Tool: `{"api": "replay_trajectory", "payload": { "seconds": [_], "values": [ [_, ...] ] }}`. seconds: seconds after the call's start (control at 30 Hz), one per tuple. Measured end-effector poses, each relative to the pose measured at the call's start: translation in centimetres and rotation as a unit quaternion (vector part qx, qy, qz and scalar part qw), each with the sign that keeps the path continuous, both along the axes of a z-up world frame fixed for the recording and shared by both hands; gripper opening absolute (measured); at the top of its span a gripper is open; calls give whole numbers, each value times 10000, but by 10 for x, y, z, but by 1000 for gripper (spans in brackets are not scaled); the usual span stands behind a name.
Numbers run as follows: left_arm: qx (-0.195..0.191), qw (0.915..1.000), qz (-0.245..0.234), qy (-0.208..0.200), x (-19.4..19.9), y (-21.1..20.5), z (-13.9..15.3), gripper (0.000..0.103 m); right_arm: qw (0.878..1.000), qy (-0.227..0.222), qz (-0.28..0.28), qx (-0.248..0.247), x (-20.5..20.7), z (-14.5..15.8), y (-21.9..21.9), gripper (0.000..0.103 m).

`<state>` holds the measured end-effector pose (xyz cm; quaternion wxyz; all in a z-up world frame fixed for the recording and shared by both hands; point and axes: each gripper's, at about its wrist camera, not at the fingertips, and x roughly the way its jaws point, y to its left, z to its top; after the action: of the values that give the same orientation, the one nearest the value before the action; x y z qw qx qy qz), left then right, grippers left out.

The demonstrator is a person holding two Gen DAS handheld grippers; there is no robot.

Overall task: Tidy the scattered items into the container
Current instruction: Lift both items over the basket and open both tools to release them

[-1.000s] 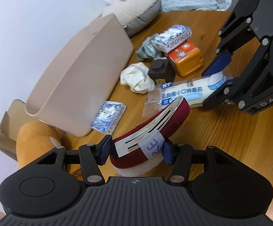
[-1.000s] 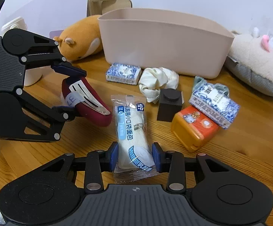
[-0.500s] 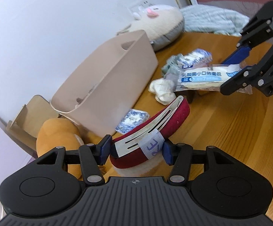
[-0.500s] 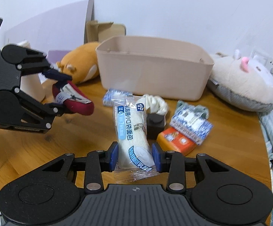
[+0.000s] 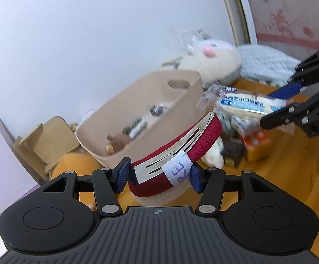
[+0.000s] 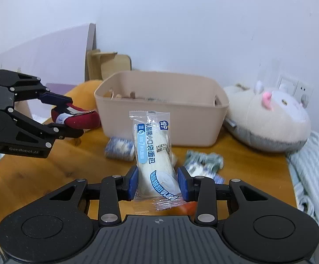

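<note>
My left gripper (image 5: 158, 177) is shut on a red hair clip (image 5: 177, 151) with a metal bar and a taped label, held in the air left of the beige bin (image 5: 137, 118). It also shows in the right wrist view (image 6: 75, 118). My right gripper (image 6: 158, 183) is shut on a wrapped bread packet (image 6: 154, 151), held above the table in front of the bin (image 6: 161, 118). The packet also shows in the left wrist view (image 5: 243, 104). The bin holds several small items.
On the wooden table (image 6: 49, 171) lie a blue-white pack (image 6: 118, 146), a patterned pack on green cloth (image 6: 203, 161), an orange box (image 5: 256, 145) and a dark block (image 5: 232, 154). A white plush (image 6: 267, 118) sits right of the bin, an orange plush (image 5: 75, 165) left.
Both grippers have risen from the table with their items. The bin's inside has come into view in both views.
</note>
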<state>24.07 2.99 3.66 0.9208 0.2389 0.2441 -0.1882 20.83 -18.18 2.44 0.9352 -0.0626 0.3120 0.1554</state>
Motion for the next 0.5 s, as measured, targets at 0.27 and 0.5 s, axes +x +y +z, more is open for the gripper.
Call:
{"api": "replay_trajectory", "payload": {
  "seconds": [0.27, 0.5],
  "values": [
    [-504, 9976, 474, -32, 34, -2, 27, 56, 9994, -297, -108, 101, 30, 27, -3, 36],
    [-799, 9923, 929, 172, 77, 0, 35, 56, 9991, -245, -272, 220, 75, 33, -7, 36]
  ]
}}
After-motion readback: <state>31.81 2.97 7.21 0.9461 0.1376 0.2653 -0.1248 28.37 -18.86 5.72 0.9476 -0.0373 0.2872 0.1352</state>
